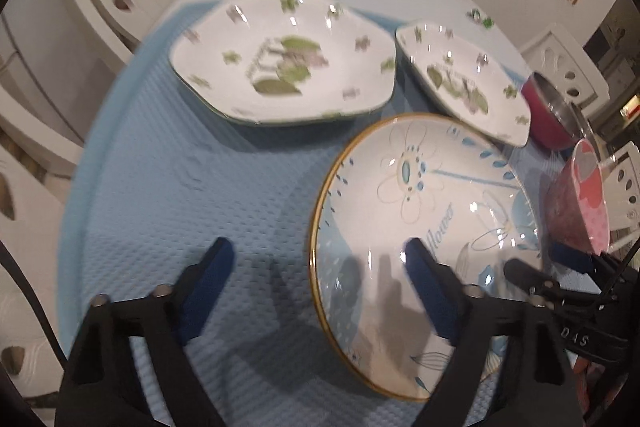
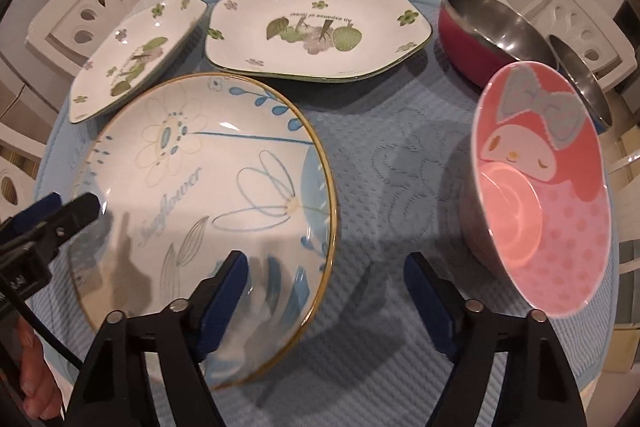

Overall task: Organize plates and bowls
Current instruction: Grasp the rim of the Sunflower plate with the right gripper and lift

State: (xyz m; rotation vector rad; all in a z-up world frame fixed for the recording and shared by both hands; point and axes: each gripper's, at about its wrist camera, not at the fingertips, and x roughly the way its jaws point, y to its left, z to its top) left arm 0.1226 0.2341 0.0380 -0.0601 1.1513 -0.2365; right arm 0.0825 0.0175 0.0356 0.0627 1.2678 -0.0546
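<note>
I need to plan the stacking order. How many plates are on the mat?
3: the sunflower plate nearest, the large green-patterned plate behind it, and the smaller green-patterned plate at far left. None appear hidden.

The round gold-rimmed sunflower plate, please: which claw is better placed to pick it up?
Probably the left claw: open, it straddles the near rim of the round gold-rimmed sunflower plate. The right claw is open beside it.

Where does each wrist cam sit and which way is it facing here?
Left wrist: on the left gripper, low over the blue mat, facing the sunflower plate; own open fingers show, right gripper at right edge.
Right wrist: on the right gripper, facing the same plate and pink bowl; own open fingers, left gripper at left.
Shared: sunflower plate, two green-fruit plates, pink bowl, red steel bowl.
</note>
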